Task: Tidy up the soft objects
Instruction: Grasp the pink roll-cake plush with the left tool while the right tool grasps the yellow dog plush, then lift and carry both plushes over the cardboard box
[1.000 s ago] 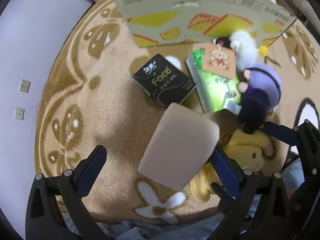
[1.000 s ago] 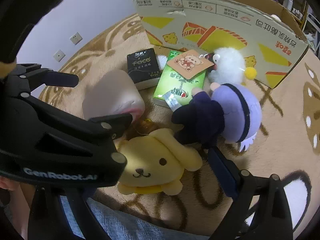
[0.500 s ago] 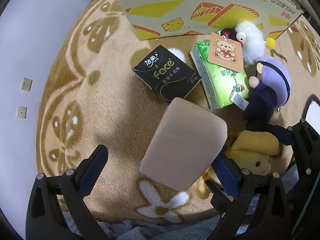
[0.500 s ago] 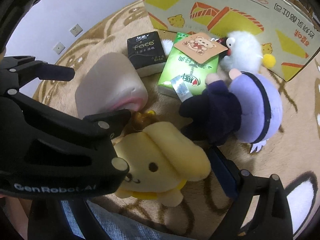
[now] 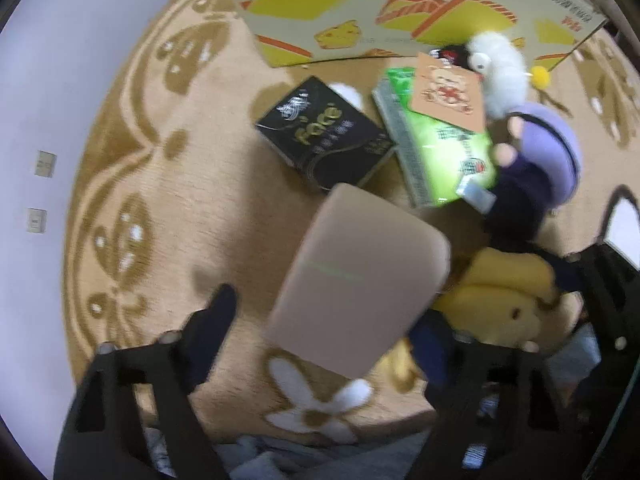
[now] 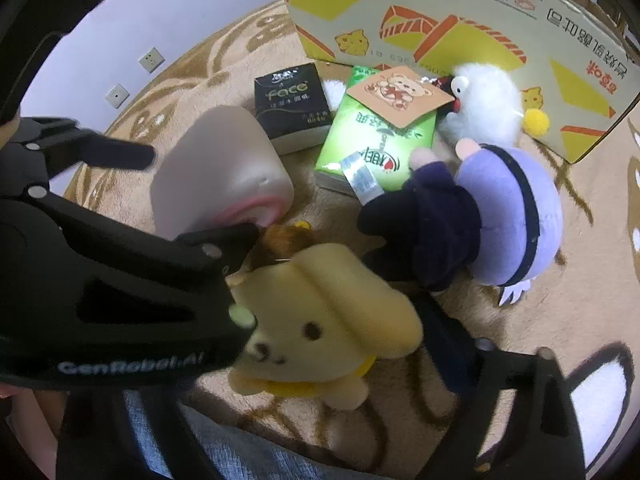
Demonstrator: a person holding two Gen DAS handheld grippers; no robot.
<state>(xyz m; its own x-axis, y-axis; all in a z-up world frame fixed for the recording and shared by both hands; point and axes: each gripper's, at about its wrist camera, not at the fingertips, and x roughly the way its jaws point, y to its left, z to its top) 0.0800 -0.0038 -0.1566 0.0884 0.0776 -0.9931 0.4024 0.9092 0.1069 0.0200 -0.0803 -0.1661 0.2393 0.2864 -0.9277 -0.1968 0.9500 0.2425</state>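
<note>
Rug [image 5: 208,216]: short tufted pile
Box [image 6: 460,12]: matt printed cardboard
Black pack [image 6: 292,104]: glossy wrapper
Green pack [image 6: 376,144]: shiny plastic film
Yellow dog [image 6: 320,320]: soft plush
White toy [image 6: 484,108]: fluffy fur

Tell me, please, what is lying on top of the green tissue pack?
A brown card with a cartoon bear lies on the far end of the green tissue pack. A small silver label rests at its near edge. Whatever lies beneath the pack is hidden.

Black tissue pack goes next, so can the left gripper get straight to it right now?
Probably not straight on: the beige foam block sits inside the open left gripper, directly in front of the black tissue pack beyond it.
</note>
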